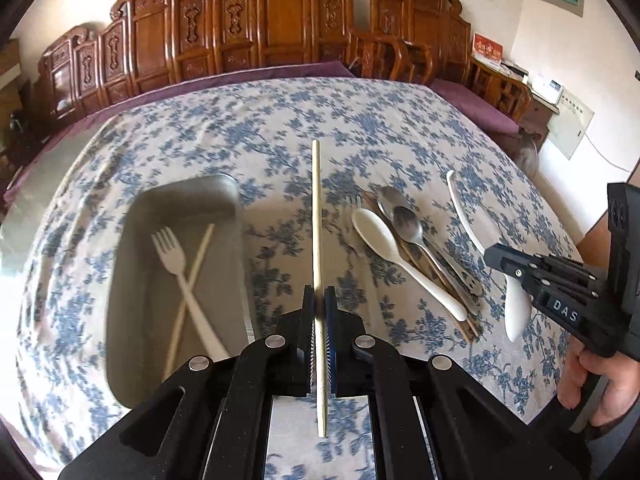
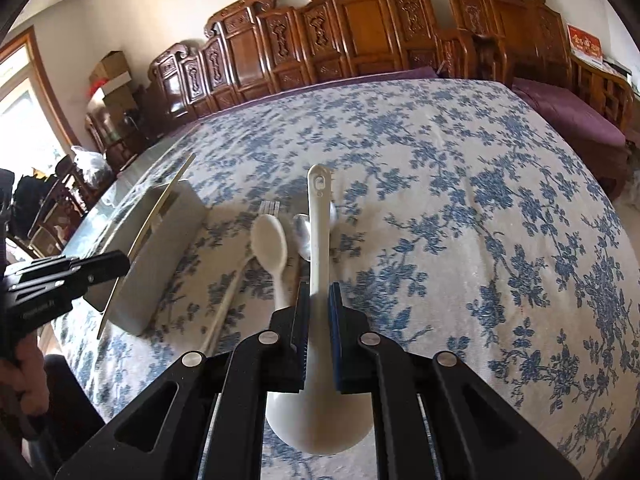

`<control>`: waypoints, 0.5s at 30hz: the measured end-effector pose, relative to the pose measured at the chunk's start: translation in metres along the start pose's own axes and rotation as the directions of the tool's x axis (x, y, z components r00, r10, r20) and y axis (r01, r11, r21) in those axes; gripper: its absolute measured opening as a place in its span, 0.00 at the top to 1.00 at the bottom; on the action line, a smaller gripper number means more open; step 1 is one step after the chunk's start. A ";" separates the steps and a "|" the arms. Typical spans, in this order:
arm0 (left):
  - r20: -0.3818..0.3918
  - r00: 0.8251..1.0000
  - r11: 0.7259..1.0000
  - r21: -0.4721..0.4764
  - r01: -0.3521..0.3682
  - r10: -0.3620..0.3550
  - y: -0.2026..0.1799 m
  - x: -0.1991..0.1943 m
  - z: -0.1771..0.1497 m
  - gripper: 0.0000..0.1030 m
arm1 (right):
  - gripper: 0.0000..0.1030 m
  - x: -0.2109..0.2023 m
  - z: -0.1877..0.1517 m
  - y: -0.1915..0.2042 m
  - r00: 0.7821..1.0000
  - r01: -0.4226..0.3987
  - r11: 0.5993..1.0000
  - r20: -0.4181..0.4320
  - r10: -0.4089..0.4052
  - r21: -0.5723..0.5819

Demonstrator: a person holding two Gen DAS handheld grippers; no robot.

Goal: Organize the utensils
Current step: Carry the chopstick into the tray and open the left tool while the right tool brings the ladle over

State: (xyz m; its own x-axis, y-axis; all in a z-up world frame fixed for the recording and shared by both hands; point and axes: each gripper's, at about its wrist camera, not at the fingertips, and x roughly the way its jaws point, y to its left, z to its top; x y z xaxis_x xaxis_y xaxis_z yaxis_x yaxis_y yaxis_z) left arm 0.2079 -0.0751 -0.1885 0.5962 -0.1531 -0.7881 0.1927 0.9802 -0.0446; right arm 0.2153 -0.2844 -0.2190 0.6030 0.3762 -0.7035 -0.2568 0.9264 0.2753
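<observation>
Left gripper [image 1: 319,300] pinching a pale chopstick [image 1: 317,216] near its lower third; stick upright in view, tip pointing straight ahead, tail end poking back between the arms. Held above the floral tablecloth [image 1: 280,128], clear of it.

Ahead-left of left gripper: metal tray [image 1: 136,240], near rim and right wall just beside the jaw line. Inside: white fork [image 1: 176,264] crossed over a second chopstick [image 1: 192,272]. Tray blurred; rim edges soft.

Ahead-right of left gripper: loose pile on the cloth, white plastic spoon [image 1: 380,240] touching two metal spoons [image 1: 408,224], brown chopsticks [image 1: 440,284] under them, ends sticking out toward the near table edge. Bare strip of cloth between tray wall and pile, directly ahead of the held chopstick.

Right gripper [image 2: 318,308] clamped on the handle of a white ceramic spoon [image 2: 318,240]; bowl back under the jaws, handle end with its hole pointing ahead. Same spoon in the left view sits far right, bowl hanging below the finger tips. Lifted off the cloth.

Just ahead-left of right gripper: the plastic spoon, a metal spoon bowl, fork tines partly hidden behind the held handle. Further left: tray side wall, left gripper beside it.

Ahead and right of right gripper: wide bare cloth out to the far table edge, carved wooden bench [image 2: 360,20] beyond it.
</observation>
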 end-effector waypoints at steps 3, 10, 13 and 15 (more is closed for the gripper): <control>0.012 1.000 1.000 -0.004 -0.013 0.013 0.013 -0.006 0.002 0.96 | 0.89 -0.001 0.000 0.010 1.000 -0.013 1.000 0.007 0.013 -0.018; 0.026 0.998 0.999 -0.022 -0.049 0.049 0.052 -0.010 0.007 0.96 | 0.89 0.001 0.001 0.030 0.999 -0.035 0.998 0.013 0.036 -0.047; 0.022 0.998 0.998 -0.032 -0.053 0.054 0.068 -0.008 0.010 0.96 | 0.89 0.003 0.002 0.037 0.999 -0.041 0.997 0.016 0.042 -0.057; 0.018 0.998 0.998 -0.033 -0.054 0.055 0.075 -0.006 0.010 0.96 | 0.89 0.005 0.003 0.040 0.999 -0.045 0.997 0.014 0.046 -0.062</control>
State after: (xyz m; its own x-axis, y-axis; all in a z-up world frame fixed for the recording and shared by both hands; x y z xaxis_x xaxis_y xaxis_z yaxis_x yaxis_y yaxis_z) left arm 0.2269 -0.0022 -0.1808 0.6199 -0.1011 -0.7782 0.1340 0.9907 -0.0220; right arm 0.2100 -0.2457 -0.2100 0.6006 0.4189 -0.6811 -0.3300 0.9057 0.2660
